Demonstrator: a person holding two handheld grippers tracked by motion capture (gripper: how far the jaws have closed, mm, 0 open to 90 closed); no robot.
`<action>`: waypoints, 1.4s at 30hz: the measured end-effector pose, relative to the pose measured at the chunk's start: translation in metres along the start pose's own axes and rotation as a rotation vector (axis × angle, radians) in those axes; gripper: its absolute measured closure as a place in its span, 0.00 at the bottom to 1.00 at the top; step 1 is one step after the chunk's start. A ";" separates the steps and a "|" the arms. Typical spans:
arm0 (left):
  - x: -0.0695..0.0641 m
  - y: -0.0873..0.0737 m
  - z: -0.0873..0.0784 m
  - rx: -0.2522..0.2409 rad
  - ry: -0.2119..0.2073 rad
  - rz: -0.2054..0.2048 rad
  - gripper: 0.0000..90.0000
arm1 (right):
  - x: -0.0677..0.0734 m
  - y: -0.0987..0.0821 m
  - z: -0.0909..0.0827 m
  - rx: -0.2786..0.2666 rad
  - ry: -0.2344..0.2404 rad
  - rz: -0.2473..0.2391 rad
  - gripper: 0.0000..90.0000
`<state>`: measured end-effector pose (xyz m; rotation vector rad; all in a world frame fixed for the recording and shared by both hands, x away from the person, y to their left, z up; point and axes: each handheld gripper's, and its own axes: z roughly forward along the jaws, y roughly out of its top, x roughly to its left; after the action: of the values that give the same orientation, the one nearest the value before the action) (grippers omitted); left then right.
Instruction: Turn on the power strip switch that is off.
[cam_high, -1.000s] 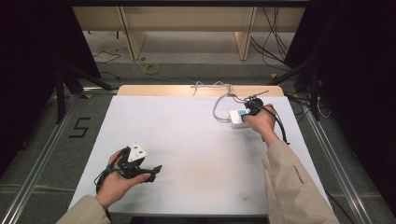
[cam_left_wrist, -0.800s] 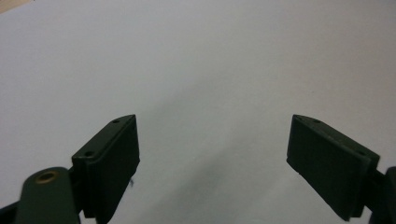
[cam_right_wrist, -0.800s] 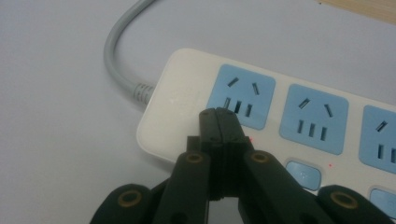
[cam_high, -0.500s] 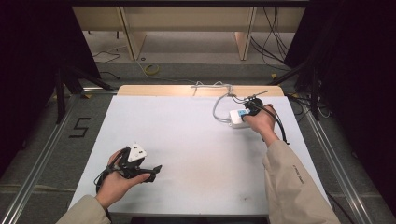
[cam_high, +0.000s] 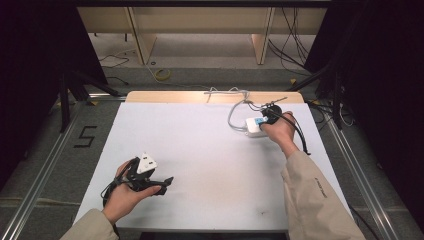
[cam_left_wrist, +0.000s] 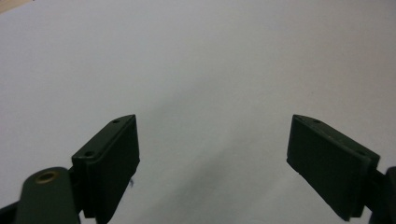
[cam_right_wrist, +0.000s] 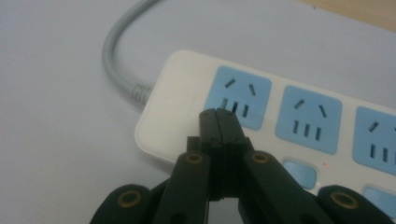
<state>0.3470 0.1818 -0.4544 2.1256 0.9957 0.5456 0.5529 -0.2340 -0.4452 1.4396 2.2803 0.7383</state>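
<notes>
At a white table (cam_high: 210, 165), we see a person in a beige jacket working two handheld grippers. The right gripper (cam_high: 271, 116) rests at a white power strip (cam_high: 255, 126) near the far edge, its grey cord (cam_high: 234, 111) looping toward the wooden border. The left gripper (cam_high: 150, 181), well apart, lies near the front-left corner.
</notes>
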 end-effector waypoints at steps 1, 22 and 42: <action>0.000 0.000 0.000 0.000 0.000 0.000 0.19 | 0.000 0.000 0.000 0.000 0.000 0.000 1.00; 0.000 0.000 0.000 -0.003 0.001 -0.006 0.19 | -0.003 -0.003 -0.007 -0.040 -0.011 -0.005 0.98; 0.000 0.000 0.000 0.001 0.004 -0.003 0.19 | 0.000 -0.011 -0.018 -0.065 0.006 -0.012 0.96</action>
<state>0.3470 0.1816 -0.4546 2.1245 1.0013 0.5479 0.5355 -0.2424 -0.4371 1.3958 2.2459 0.8063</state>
